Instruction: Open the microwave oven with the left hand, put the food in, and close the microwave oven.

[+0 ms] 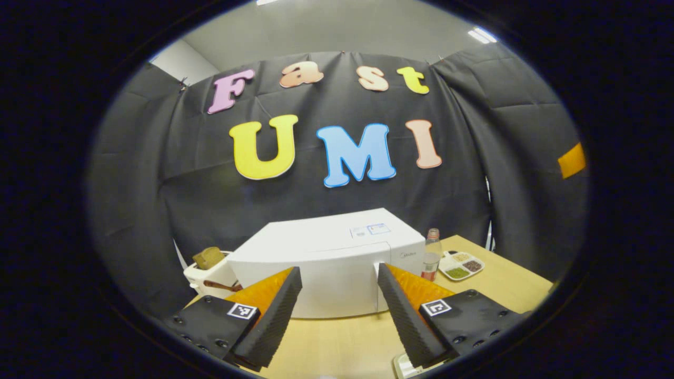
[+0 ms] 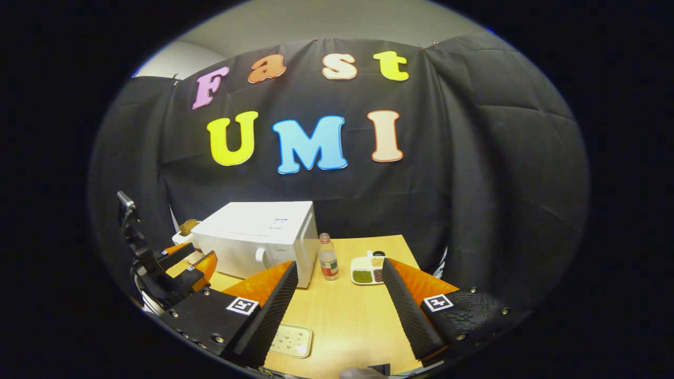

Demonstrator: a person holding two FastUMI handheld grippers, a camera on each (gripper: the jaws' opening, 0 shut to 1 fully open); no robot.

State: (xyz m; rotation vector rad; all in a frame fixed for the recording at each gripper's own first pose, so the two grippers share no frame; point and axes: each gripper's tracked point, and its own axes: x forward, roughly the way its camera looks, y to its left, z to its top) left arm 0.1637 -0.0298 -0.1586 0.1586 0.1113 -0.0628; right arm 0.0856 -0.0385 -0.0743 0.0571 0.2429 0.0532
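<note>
Left gripper (image 1: 339, 302): its two fingers are wide apart and hold nothing. It hangs over the bare wood in front of the microwave, not touching it.
Right gripper (image 2: 339, 305): fingers wide apart too, with nothing between them. It hangs over the table's near part.
Microwave (image 1: 329, 263): a white box at the back left of the table (image 2: 342, 326), close to the black cloth wall. Its door is shut. The door handle (image 2: 259, 256) shows on the front in the right gripper view.
Food tray (image 2: 368, 271): a small white dish with little parts, right of the microwave, near the table's far edge.
Bottle (image 2: 328, 257): stands upright between the microwave and the food tray, just beside the microwave's corner.
Toaster (image 1: 208, 273): white, with bread sticking up, just left of the microwave.
Flat white tray (image 2: 290, 339): lies near the table's front edge, by the right gripper's left finger.
Open room: bare wood lies between both grippers and the microwave.
Table edges: the right edge runs close to the cloth wall.
</note>
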